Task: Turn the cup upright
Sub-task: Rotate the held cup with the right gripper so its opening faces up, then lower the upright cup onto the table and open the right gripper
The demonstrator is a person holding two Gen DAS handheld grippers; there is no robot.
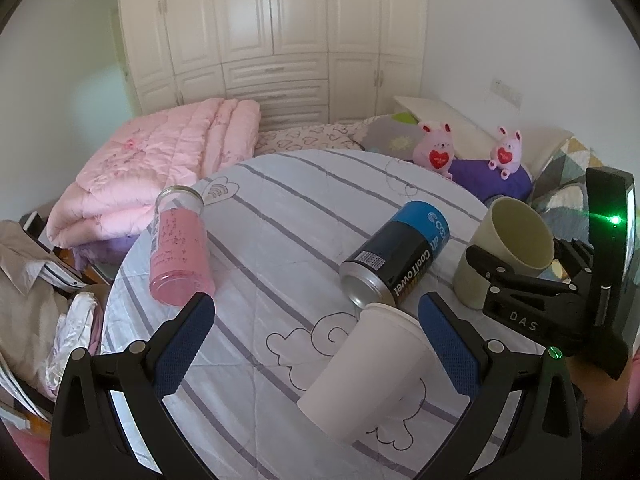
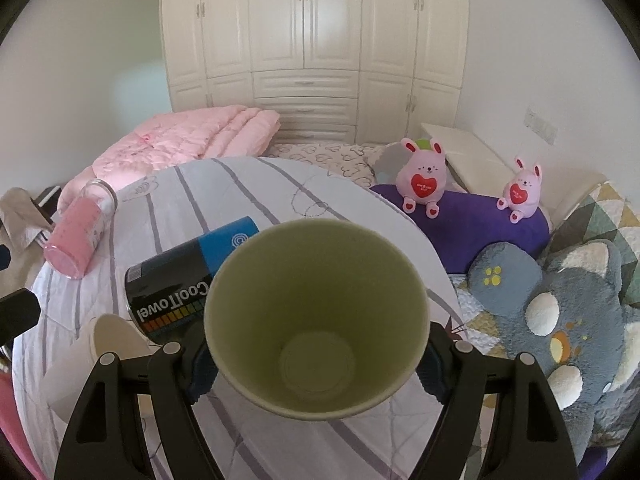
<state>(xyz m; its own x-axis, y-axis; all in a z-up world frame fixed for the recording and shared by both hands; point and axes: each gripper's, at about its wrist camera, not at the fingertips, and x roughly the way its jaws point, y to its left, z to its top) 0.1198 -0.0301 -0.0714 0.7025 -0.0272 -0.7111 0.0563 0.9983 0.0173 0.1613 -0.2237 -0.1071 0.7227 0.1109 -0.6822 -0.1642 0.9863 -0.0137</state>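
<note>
Near the right edge of the round table (image 1: 280,208), your right gripper (image 2: 316,364) is clamped on the green cup (image 2: 316,320), one pad on each side of its lower wall, mouth tilted up toward the wrist camera so you see straight down to the bottom. From the left wrist view the same green cup (image 1: 508,252) sits in the right gripper (image 1: 516,280) at the table's right edge, mouth up and tipped a bit; whether its base touches the cloth you cannot tell. Your left gripper (image 1: 316,344) hangs over the near edge with its jaws wide apart, holding nothing. Between its blue pads (image 1: 188,344), closer to the right one, lies a white paper cup (image 1: 368,372) on its side, rim pointing toward the table middle. Just beyond that rim lies a black-and-blue can (image 1: 396,260) on its side, silver end nearly touching the white cup. Toward the left edge lies a pink bottle (image 1: 180,244), also on its side, well apart from the can. Past the far right edge, two pink plush bunnies (image 2: 424,178) sit on a purple cushion (image 2: 472,228).
</note>
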